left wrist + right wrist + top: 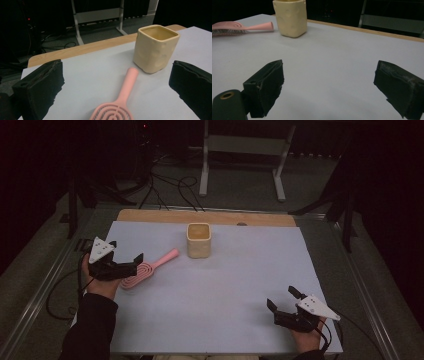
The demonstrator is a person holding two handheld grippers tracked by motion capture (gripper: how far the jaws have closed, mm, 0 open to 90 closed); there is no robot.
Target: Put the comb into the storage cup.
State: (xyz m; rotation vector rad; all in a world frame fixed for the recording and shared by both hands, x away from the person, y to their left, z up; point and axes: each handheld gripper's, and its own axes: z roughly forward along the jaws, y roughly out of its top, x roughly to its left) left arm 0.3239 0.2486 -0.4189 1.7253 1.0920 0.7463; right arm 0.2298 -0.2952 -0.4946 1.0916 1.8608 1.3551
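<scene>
Left tool (126, 251): jaws spread wide, nothing between them; hovers at the left side of the desk, just at the head of the hairbrush, aimed along its length, which reads as an approach for pickup
Left hand (100, 282): wraps the tool body from below, dark sleeve entering from the bottom edge
Hairbrush (147, 268): pink, flat on the desk, oval spiral-patterned head toward the left tool, handle pointing up and right toward the cup; in the left gripper view its head (112, 113) sits low between the two jaws, not touched by either
Handle tip: near the base of the cup, small gap, not touching, as far as the left gripper view shows
Cup (199, 239): cream, squarish, upright, open top, standing mid-desk toward the far edge; looks empty, a likely holder for the brush
Desk (225, 285): pale sheet over a wooden top, wood strip bare along the far edge
Right tool (284, 299): jaws open and empty, resting low near the front right corner, well apart from brush and cup; judged parked out of the way while the left side works
Step in hand (judgement): closing on the brush not yet begun
</scene>
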